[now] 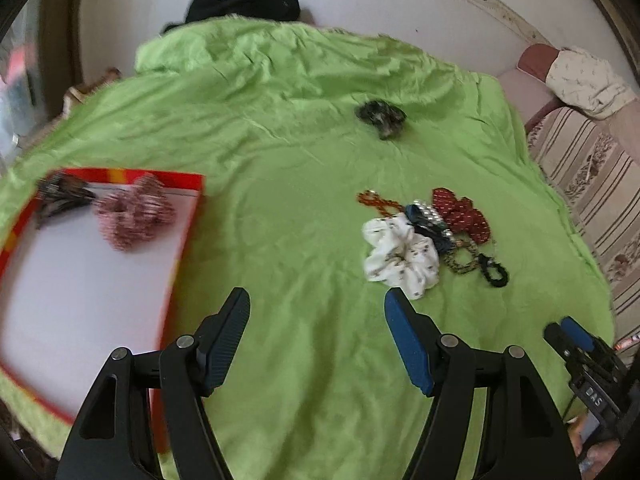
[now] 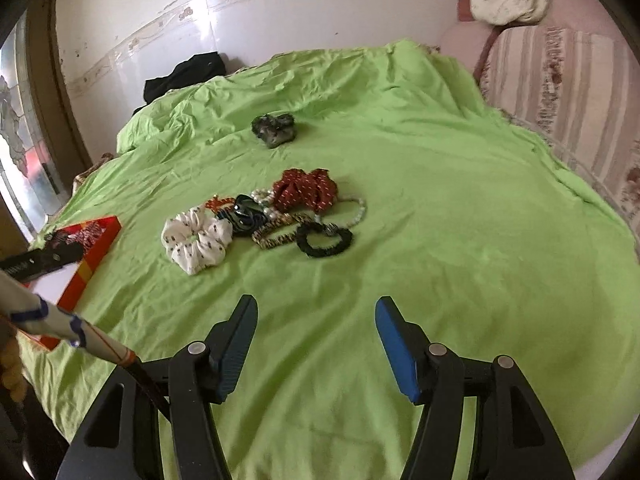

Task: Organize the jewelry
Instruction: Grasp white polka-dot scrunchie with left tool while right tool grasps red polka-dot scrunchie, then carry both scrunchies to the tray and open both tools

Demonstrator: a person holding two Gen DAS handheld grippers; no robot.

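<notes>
Tray [image 1: 188, 240]: a shallow red-rimmed box with a white floor, lying on the green bedsheet [image 1: 300, 208] at the left of the left wrist view; only its near corner shows in the right wrist view.
Tray contents: a pink-and-white striped scrunchie [image 1: 134, 214] near the far rim, and just beside it a dark hair clip [image 1: 60, 196], blurred; the rest of the floor is bare.
Loose pile: on the bed, well apart from the tray, lie a white printed scrunchie [image 2: 196, 240], a dark blue piece [image 2: 246, 214] touching it, a red dotted scrunchie [image 2: 306, 188], an orange bead string [image 2: 218, 202], a pearl strand [image 2: 360, 210], a leopard-print band [image 2: 276, 234] and a black hair tie [image 2: 324, 240].
Stray item: a dark mottled scrunchie [image 2: 274, 128] sits alone, farther up the bed.
Left claw [image 1: 318, 342]: released, nothing between its fingers, above bare sheet between tray and pile.
Right claw [image 2: 316, 344]: released, empty, short of the pile.
</notes>
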